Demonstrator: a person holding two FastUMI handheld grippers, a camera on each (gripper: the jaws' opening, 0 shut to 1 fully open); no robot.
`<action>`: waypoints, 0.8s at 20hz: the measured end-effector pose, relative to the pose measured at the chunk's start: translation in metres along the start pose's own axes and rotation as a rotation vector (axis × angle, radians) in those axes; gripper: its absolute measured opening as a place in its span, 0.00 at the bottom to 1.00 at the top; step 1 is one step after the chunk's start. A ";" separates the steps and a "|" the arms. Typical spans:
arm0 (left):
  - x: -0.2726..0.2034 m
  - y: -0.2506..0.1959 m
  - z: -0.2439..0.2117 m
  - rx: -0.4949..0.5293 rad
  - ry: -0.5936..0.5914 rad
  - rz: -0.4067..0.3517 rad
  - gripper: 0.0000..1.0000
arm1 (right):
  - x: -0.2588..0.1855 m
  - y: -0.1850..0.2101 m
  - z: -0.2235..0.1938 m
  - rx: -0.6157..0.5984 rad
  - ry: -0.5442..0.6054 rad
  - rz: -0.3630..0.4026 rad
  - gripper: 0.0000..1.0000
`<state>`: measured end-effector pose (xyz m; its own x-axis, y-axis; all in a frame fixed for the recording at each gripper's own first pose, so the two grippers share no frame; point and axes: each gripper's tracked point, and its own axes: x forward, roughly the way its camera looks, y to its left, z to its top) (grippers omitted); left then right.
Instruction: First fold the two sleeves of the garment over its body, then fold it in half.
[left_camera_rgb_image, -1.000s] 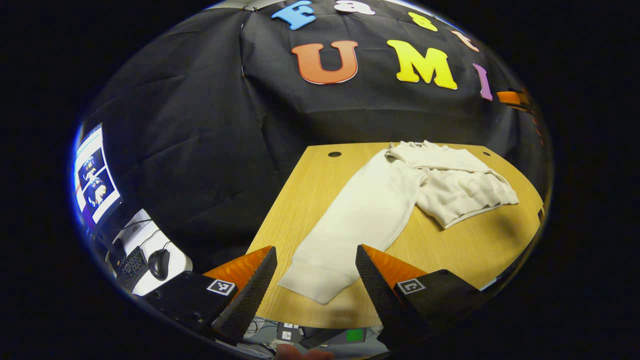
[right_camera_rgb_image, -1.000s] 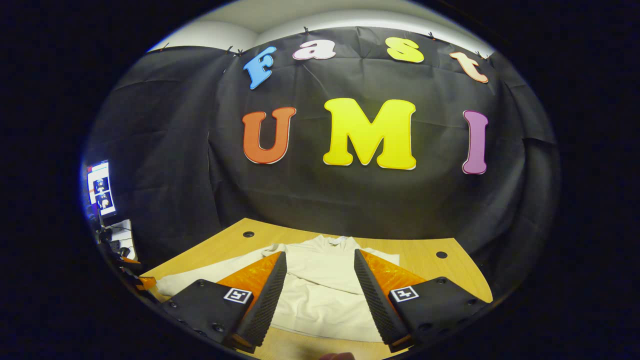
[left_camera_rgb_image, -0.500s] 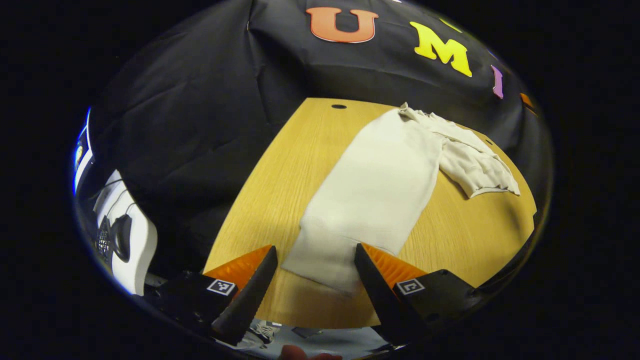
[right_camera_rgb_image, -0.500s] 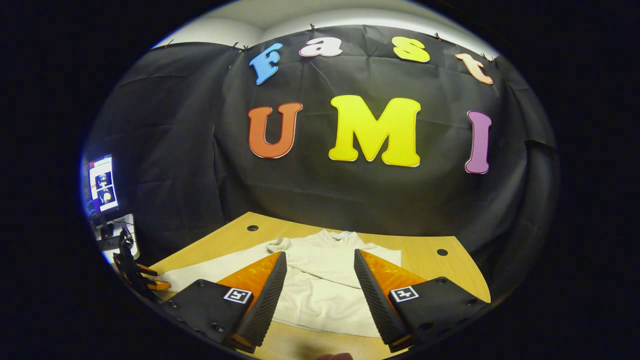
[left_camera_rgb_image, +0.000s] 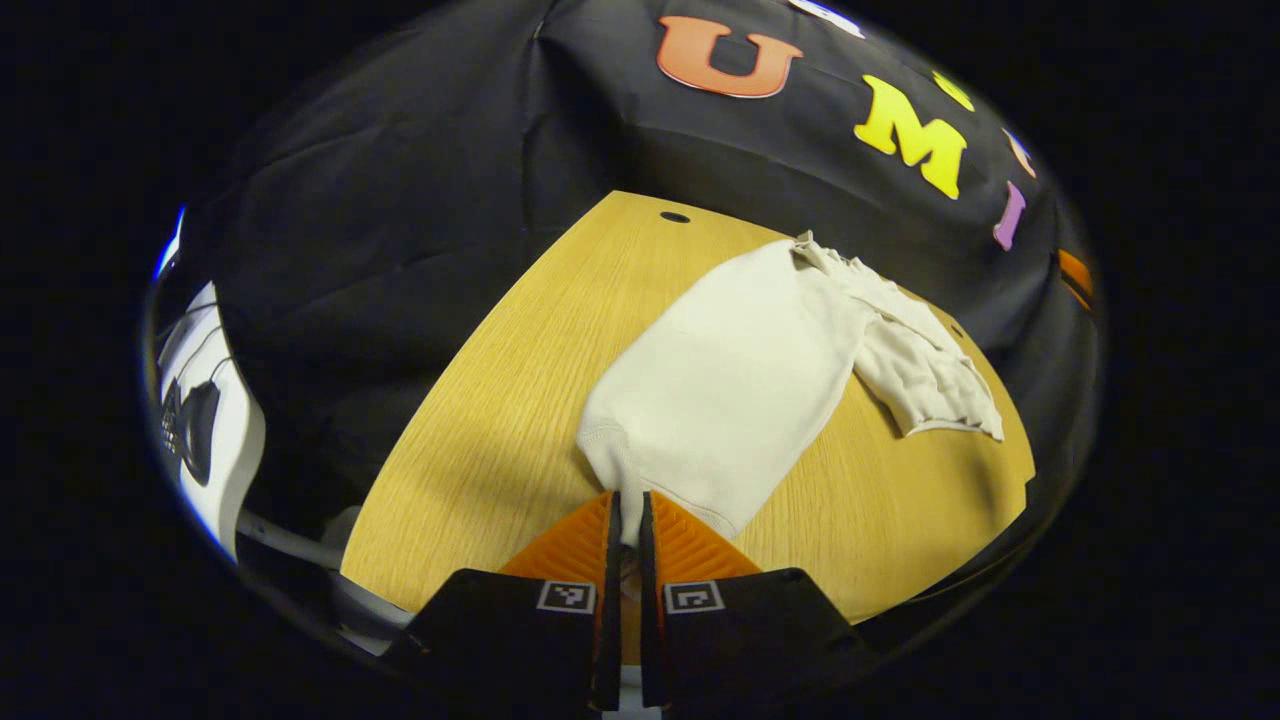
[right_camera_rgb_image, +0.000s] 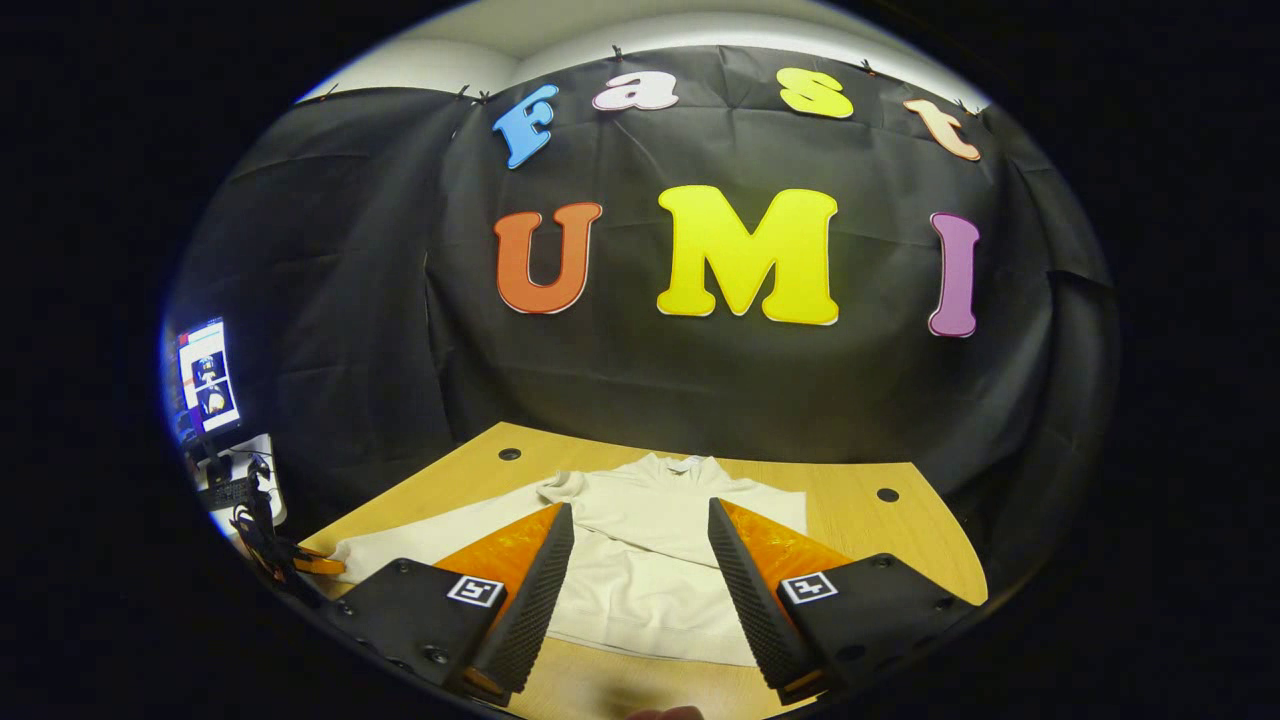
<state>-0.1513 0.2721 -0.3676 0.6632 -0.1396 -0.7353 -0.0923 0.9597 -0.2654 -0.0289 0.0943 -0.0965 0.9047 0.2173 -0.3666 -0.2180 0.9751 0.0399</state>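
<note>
Here, cream garment (left_camera_rgb_image: 740, 370) spread flat on wooden table (left_camera_rgb_image: 500, 400).

Wooden worktop (right_camera_rgb_image: 860, 520) carried two round holes (right_camera_rgb_image: 887, 495) near back edge. Lit monitor (right_camera_rgb_image: 207, 378) stood far left. Below it, white side desk (left_camera_rgb_image: 225, 440) held dark mouse (left_camera_rgb_image: 198, 432).

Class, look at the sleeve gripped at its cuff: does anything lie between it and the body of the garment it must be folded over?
Nothing visible does. The left tongs are shut on the sleeve; only bare table and the cream garment body lie along the way.
</note>
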 end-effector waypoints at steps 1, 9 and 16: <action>0.000 -0.001 0.001 -0.048 0.003 -0.003 0.08 | 0.001 -0.001 -0.001 0.003 0.005 -0.002 0.84; -0.011 -0.028 0.027 -0.034 -0.013 -0.006 0.03 | 0.001 -0.011 0.000 0.011 0.002 0.002 0.85; -0.018 -0.091 0.122 0.121 -0.126 -0.086 0.04 | -0.004 -0.047 0.018 0.043 -0.048 -0.029 0.84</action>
<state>-0.0645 0.2169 -0.2543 0.7533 -0.1978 -0.6272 0.0536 0.9690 -0.2412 -0.0155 0.0485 -0.0804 0.9272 0.1897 -0.3229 -0.1763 0.9818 0.0704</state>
